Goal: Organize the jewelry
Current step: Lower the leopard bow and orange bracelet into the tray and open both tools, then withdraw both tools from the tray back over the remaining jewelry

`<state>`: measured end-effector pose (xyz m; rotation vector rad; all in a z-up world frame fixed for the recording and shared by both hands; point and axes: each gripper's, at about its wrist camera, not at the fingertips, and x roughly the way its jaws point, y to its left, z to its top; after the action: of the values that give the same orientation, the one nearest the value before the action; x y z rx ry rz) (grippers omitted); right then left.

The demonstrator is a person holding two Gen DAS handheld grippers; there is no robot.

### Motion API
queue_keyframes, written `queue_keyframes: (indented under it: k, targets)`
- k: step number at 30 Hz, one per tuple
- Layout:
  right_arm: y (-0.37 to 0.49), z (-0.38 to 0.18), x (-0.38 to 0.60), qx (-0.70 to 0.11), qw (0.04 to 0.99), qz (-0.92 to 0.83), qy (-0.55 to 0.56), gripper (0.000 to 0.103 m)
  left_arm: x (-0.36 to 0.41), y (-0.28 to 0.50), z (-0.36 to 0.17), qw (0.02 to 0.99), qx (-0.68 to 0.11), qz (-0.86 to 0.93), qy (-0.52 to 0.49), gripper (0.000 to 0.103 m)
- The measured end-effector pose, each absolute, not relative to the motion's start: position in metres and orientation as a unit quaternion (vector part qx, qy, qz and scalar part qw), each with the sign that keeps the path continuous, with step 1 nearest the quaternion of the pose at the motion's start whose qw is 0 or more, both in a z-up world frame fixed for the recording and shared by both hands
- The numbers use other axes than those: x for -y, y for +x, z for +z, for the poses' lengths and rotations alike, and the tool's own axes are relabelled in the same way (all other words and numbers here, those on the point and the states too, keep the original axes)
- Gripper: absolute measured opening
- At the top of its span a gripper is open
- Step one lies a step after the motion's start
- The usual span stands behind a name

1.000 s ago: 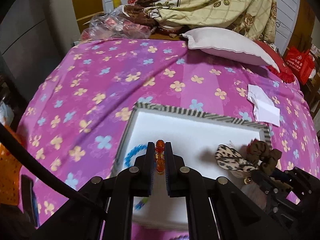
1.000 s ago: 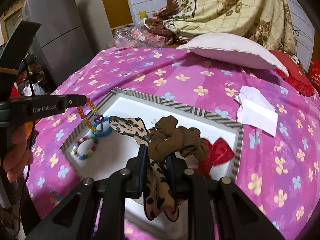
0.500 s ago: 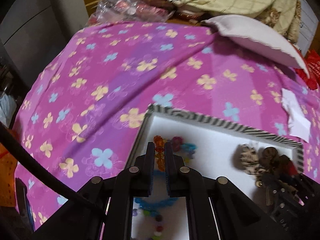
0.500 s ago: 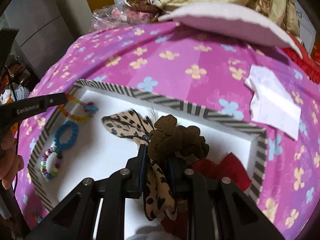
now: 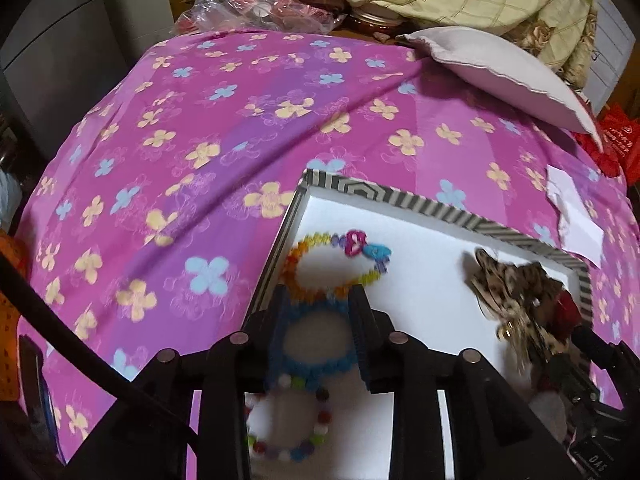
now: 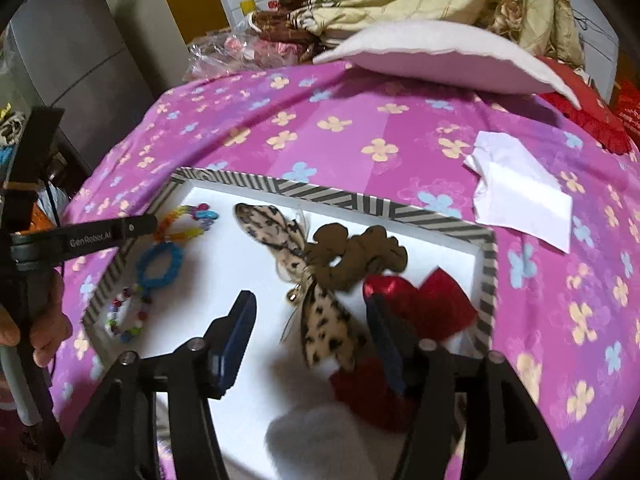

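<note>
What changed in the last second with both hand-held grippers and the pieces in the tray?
Both let go. The left hand-held gripper opened and left the orange bead bracelet lying in the tray's far left corner. The right hand-held gripper opened, dropping the leopard bow and brown scrunchie onto the tray. The blue bracelet, multicolour bracelet and red bow stayed put.

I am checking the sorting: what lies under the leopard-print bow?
The leopard-print bow lies on the white tray floor, its lower tail overlapping the red bow. Anything beneath it is hidden.

Leopard-print bow [image 6: 320, 320], brown scrunchie [image 6: 356, 256], striped tray [image 6: 340, 198].
</note>
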<state>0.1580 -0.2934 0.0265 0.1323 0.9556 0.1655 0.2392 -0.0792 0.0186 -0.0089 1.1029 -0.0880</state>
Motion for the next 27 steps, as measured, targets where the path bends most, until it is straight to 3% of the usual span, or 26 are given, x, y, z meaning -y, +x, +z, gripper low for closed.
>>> queue_keyframes:
  k: [7,16,27]
  targets:
    - [0.101,0.055,0.283,-0.426,0.901,0.066,0.056,0.07,0.061,0.189,0.045,0.858,-0.511,-0.048,-0.016,0.045]
    - [0.035,0.068,0.279,-0.4,0.912,0.044,0.08,0.07,0.032,0.104,0.069,0.879,-0.475,-0.036,-0.019,0.045]
    - [-0.03,0.062,0.264,-0.407,0.911,0.05,0.053,0.07,0.008,0.027,0.056,0.892,-0.451,-0.002,-0.01,0.045]
